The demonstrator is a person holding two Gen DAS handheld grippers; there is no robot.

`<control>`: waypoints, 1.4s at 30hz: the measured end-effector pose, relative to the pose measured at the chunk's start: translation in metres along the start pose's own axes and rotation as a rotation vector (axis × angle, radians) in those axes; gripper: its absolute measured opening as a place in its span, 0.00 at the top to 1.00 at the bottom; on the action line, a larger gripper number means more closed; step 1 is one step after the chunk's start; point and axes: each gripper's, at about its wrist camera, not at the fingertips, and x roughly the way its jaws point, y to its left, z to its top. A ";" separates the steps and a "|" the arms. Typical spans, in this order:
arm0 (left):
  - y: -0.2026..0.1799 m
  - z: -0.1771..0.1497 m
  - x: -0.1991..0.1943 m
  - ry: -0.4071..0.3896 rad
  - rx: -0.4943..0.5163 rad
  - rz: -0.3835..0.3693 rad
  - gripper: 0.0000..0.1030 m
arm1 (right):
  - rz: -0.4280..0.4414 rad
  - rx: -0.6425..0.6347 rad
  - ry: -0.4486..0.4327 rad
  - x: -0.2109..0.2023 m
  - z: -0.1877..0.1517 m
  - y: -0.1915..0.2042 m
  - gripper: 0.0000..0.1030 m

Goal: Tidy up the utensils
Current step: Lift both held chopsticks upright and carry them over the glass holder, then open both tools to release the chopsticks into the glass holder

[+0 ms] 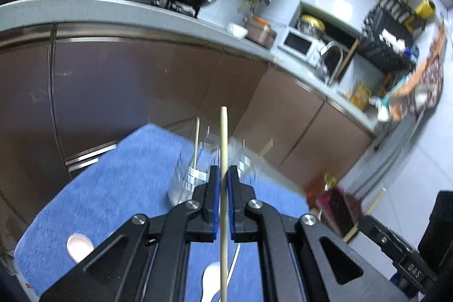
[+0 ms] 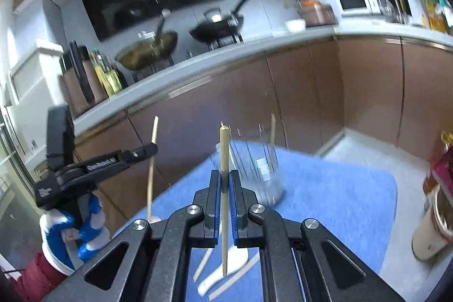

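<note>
A: What does each hand-held gripper carry?

B: The left hand-held gripper (image 1: 222,177) is clamped on 1 chopstick (image 1: 223,188); the right hand-held gripper (image 2: 225,180) pinches a second chopstick (image 2: 224,203), both sticks upright.

A: Where is the target?

B: The clear glass (image 2: 264,174), already holding 2 sticks, stands on the blue mat (image 2: 339,197) just ahead and right of the right one, likely nearer it. A white spoon (image 2: 226,271) and loose sticks lie below

Left gripper (image 1: 223,177) and right gripper (image 2: 225,180) both clamped.
</note>
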 end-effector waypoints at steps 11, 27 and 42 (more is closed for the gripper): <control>-0.003 0.080 0.064 -0.278 -0.025 0.037 0.96 | -0.014 -0.120 -0.230 0.063 0.075 0.012 0.94; 0.012 0.041 0.185 -0.344 0.021 0.193 0.95 | -0.114 -0.166 -0.174 0.181 0.033 -0.035 0.94; 0.013 0.014 0.144 -0.321 0.070 0.189 0.74 | -0.155 -0.150 -0.144 0.156 0.012 -0.040 0.75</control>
